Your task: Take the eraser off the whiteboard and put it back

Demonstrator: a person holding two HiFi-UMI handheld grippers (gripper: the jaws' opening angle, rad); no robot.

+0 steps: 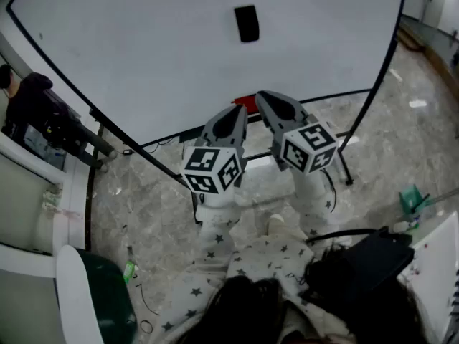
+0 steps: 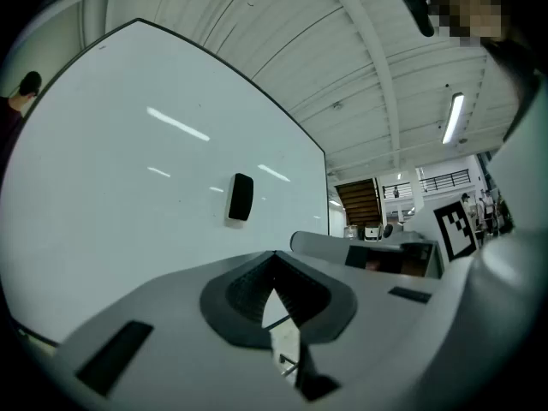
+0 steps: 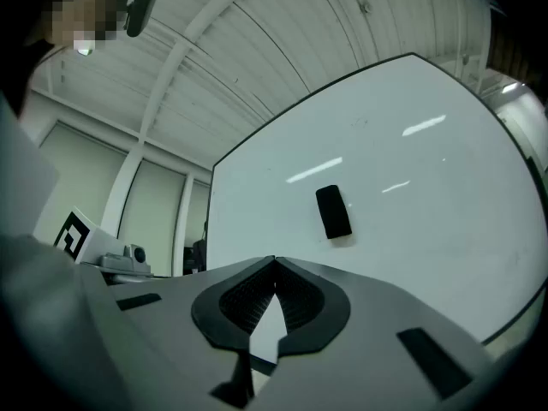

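Note:
A black eraser [image 1: 247, 24] sticks upright on the whiteboard [image 1: 158, 56], near its upper middle. It also shows in the left gripper view as the eraser [image 2: 241, 197] and in the right gripper view as the eraser [image 3: 333, 211]. Both grippers hang side by side in front of the board, well short of the eraser. My left gripper [image 1: 237, 111] [image 2: 275, 256] is shut with nothing in it. My right gripper [image 1: 264, 96] [image 3: 274, 261] is shut and empty too, its tips touching.
The whiteboard stands on a black frame with legs [image 1: 346, 165] on a marbled floor. A red object [image 1: 245, 102] lies at the board's lower edge. A dark figure [image 1: 29, 102] stands at the left. A green chair [image 1: 107, 299] is at the lower left.

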